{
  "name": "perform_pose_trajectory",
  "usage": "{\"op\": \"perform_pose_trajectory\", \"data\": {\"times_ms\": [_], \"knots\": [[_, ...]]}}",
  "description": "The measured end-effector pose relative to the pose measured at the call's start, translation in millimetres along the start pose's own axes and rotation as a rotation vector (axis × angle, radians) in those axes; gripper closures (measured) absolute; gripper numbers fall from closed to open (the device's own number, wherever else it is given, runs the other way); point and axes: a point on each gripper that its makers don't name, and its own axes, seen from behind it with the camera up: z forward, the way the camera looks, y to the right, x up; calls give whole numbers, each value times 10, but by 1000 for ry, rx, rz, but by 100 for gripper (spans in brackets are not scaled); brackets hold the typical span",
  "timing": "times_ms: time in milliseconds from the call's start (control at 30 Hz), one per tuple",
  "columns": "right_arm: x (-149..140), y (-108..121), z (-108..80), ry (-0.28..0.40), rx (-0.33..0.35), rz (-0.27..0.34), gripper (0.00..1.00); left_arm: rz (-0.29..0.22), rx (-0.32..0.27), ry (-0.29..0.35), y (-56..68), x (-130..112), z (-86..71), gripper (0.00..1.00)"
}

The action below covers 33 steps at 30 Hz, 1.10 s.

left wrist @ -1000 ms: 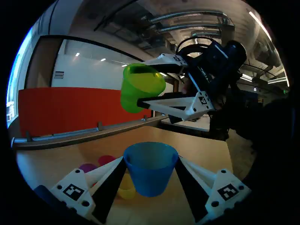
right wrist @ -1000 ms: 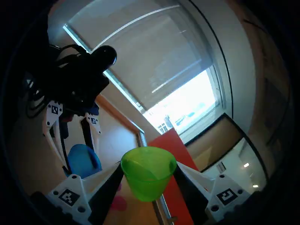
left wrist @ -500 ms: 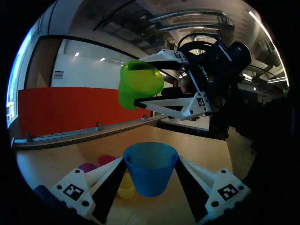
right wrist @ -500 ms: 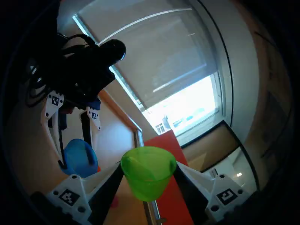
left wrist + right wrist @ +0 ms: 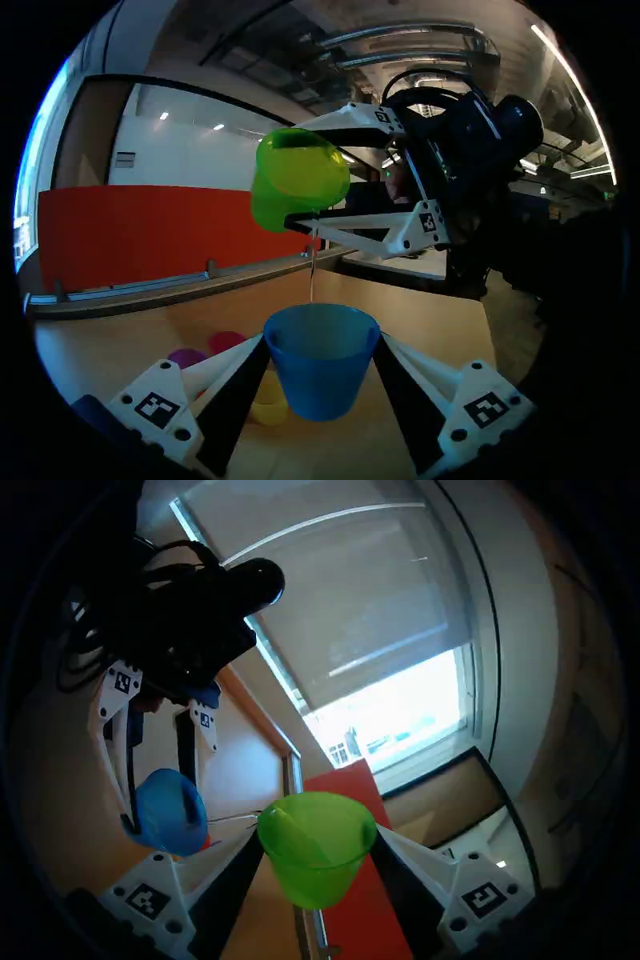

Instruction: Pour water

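A thin stream of water (image 5: 311, 268) falls from the lip of the green cup (image 5: 292, 180), which hangs tipped in the air above the blue cup (image 5: 322, 376). The stream meets the blue cup close to its far rim. The right gripper (image 5: 317, 838) is clenched on the green cup, one finger on each side. The left gripper (image 5: 322, 344) grips the blue cup the same way, upright and a little above the table. To pour well, the tilt should probably grow slowly so the stream stays narrow. The blue cup should stay level and sit more squarely beneath the green lip, since a landing so near the rim could spill. Below lies a pale wooden table (image 5: 436, 312) with a purple cup (image 5: 186, 358), a pink cup (image 5: 226, 342) and a yellow cup (image 5: 268, 406) resting on it. Beyond it run a red panel (image 5: 144, 232) and ceiling pipes (image 5: 400, 36), and the right gripper view shows a bright window (image 5: 400, 716) under a blind (image 5: 344, 600).
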Motion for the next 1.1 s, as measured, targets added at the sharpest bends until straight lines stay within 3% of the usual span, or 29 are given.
{"op": "perform_pose_trajectory", "data": {"times_ms": [1100], "knots": [[65,91,-28,1,-29,-91,9,4,4,1,13,10,-12,13]]}}
